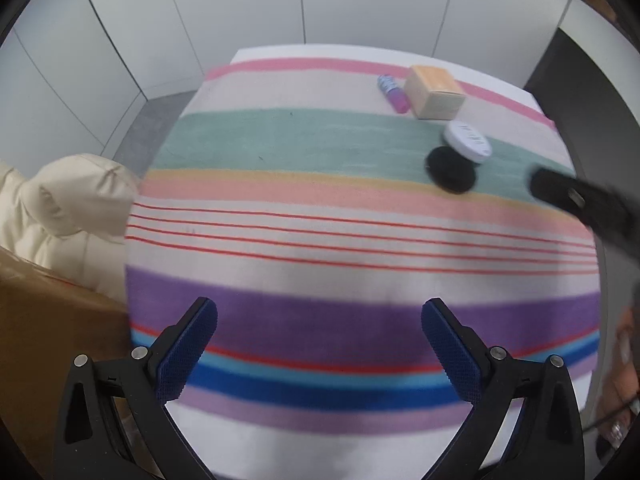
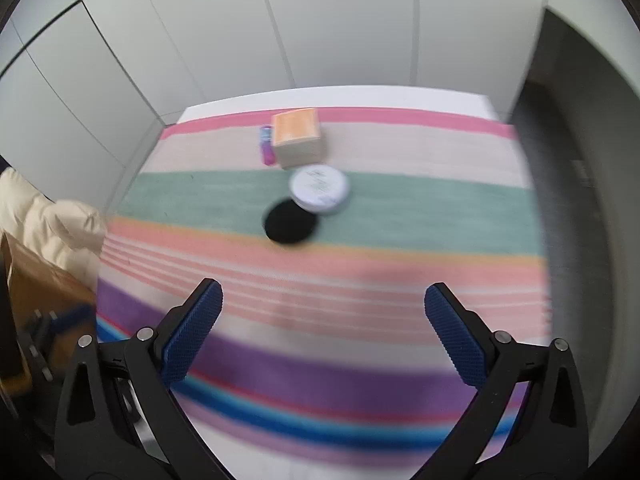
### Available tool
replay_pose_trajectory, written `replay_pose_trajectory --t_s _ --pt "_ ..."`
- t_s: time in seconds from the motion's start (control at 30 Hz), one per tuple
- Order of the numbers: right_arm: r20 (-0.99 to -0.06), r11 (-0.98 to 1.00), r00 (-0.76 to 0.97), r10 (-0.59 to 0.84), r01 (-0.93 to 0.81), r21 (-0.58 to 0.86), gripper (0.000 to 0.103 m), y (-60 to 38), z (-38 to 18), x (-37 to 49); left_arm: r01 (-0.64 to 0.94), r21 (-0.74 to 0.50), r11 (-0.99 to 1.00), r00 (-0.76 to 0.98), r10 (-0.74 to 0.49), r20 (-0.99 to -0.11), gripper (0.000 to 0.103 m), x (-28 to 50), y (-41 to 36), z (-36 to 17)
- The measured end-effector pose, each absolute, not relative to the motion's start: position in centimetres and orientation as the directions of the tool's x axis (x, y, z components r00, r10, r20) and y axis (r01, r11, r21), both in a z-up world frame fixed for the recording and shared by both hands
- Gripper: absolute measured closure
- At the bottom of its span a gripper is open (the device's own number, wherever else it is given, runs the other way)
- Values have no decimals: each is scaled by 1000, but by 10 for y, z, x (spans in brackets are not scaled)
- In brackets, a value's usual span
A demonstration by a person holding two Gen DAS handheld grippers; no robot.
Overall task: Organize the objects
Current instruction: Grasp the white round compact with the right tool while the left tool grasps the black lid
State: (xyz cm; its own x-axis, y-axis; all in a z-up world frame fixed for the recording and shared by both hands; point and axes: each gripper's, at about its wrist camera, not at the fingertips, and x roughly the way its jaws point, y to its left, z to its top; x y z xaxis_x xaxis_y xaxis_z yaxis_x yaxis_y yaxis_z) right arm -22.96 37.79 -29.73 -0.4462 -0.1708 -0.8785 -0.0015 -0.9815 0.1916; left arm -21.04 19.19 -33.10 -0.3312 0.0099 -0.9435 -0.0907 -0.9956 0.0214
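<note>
Both knurled-pad grippers, left gripper [image 1: 319,316] and right gripper [image 2: 323,300], gape empty over striped cloth [image 2: 360,288].

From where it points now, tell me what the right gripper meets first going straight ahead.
Probably the black disc: the open right gripper has only bare striped cloth before it. Depth is unclear.

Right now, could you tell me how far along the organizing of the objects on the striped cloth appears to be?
Nothing looks sorted yet. The pale wooden box, the purple tube, the round white tin and the flat black disc sit loosely clustered at the far side of the striped tablecloth. Nothing is in hand: the left gripper and right gripper are both open and empty. All the moving remains.
</note>
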Motion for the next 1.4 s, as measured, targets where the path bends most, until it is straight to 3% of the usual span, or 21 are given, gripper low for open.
replay_pose_trajectory --t_s 0.23,0.33,0.37,0.6,0.8,1.1,1.17,1.4 --pt "-894 -962 -420 -155 -143 234 11 375 -362 -313 -51 -9 -999 -312 24 -950 1 -243 194 -353" --pt "-912 -971 -397 -105 -156 180 40 368 -378 -330 -71 -15 -997 -311 36 -950 1 -254 203 -359" --pt "-910 -982 -408 -68 -134 133 43 362 -375 -331 -79 -19 -997 -312 43 -949 1 -257 207 -360" --pt "-901 -978 -434 -1 -189 92 43 401 -358 -309 -153 -60 -986 -319 107 -942 1 -281 261 -365" --pt "-906 -960 -419 60 -273 63 43 448 -346 -274 -105 -58 -993 -312 88 -946 2 -299 296 -380" --pt "-909 -963 -412 57 -263 59 43 446 -335 -245 -54 9 -998 -319 9 -948 31 -304 314 -388" --pt "-910 -963 -411 50 -260 64 43 451 -334 -241 -67 11 -998 -337 13 -942 51 -302 317 -384" --pt "-906 -973 -421 51 -226 50 43 454 -333 -247 -80 39 -996 -336 -10 -942 52 -304 315 -380"
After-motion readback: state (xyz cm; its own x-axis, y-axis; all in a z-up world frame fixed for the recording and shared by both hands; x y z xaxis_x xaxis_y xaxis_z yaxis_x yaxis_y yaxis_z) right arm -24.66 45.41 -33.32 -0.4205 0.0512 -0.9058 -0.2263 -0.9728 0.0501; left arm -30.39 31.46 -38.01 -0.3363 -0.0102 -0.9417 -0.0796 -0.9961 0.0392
